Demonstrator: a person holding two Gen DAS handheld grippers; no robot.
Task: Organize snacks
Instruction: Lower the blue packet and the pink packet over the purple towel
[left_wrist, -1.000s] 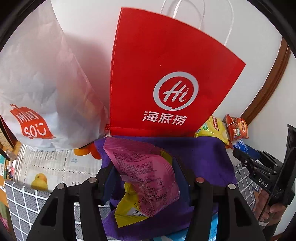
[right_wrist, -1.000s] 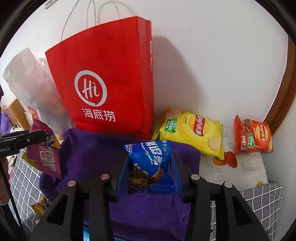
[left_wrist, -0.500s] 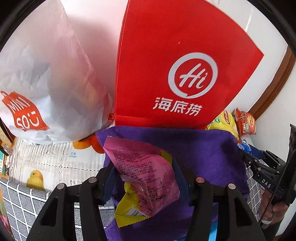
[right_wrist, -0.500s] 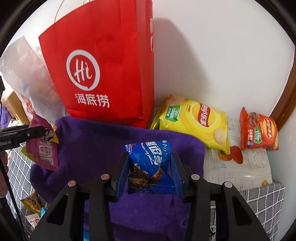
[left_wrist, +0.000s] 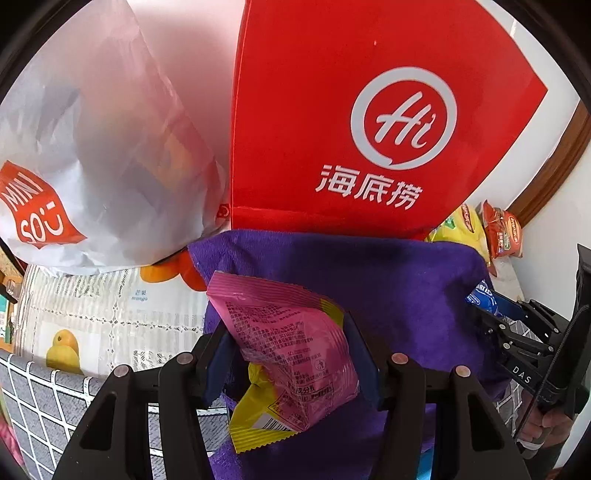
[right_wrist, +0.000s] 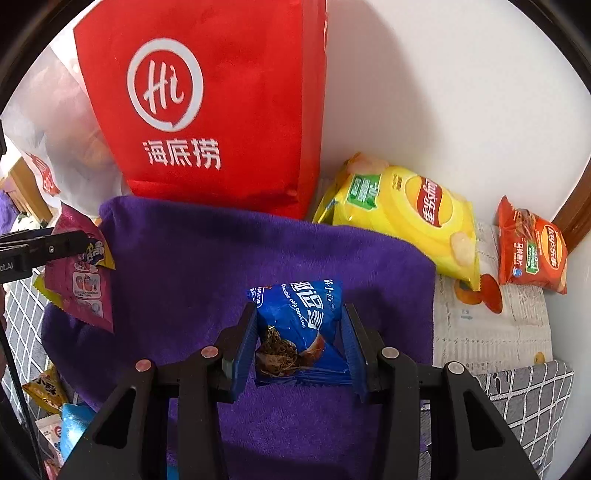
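Left gripper (left_wrist: 291, 350) jaws pinch a pink snack packet (left_wrist: 284, 350) and right gripper (right_wrist: 299, 336) jaws pinch a blue chocolate chip cookie packet (right_wrist: 299, 332), both held above the purple towel (right_wrist: 221, 258), apparently bound for the red paper bag (right_wrist: 214, 103) ahead.

- The wall (right_wrist: 443, 92) was white and bright.
- Brown wood trim (left_wrist: 554, 166) ran beside it.
- A grey checked cloth (right_wrist: 524, 398) covered the table.

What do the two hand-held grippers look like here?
Both hand-held grippers, left and right, have black angular linkage arms with round copper-coloured rivets and blue ribbed finger pads. Seen side-on, the right one bears white "DAS" lettering.
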